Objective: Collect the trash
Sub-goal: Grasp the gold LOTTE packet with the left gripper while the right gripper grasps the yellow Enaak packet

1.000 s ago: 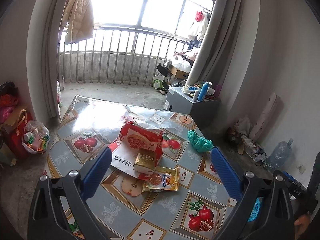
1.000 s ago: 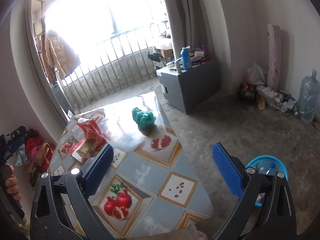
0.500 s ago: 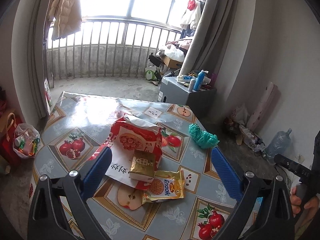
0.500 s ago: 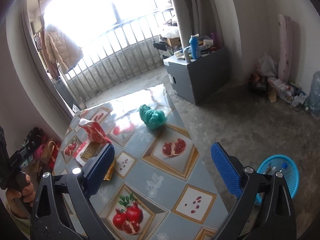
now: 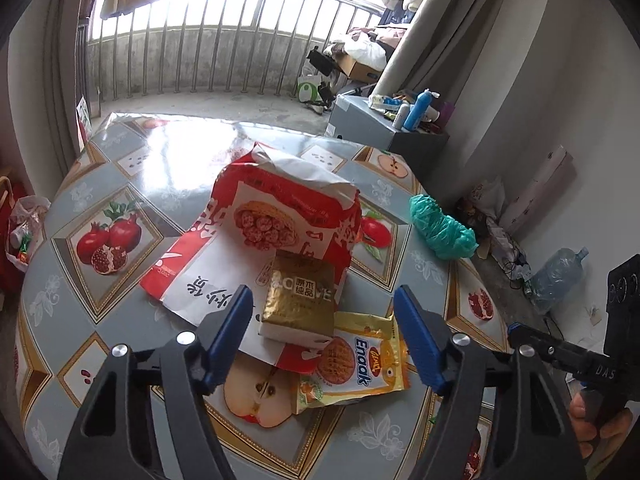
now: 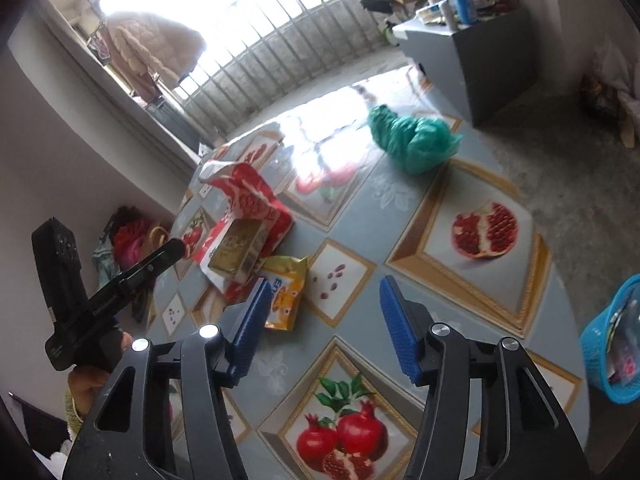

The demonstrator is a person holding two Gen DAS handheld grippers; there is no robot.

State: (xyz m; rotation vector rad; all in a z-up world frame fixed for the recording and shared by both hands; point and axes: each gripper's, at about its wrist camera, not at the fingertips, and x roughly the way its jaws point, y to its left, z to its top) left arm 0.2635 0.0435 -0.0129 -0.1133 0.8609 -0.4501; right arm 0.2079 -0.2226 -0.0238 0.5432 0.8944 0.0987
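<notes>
A table (image 5: pixel 132 184) covered in a fruit-print cloth is filling both views, and the trash is lying in a pile toward its left side. The largest piece, a red and white paper bag (image 5: pixel 280 216), is lying flat, with a gold box (image 5: pixel 300 296) resting on its near end. A yellow snack packet (image 5: pixel 360 364) is sticking out from under the box's near right corner. A crumpled green plastic bag (image 5: pixel 440 228) is sitting well apart at the far right of the table. A blue basket (image 6: pixel 608 344) is standing on the floor to the right. The left gripper (image 5: pixel 322 336) is hovering just over the box, fingers spread and empty. The right gripper (image 6: pixel 322 320) is hanging over bare cloth near the packet, fingers parted, grasping nothing.
</notes>
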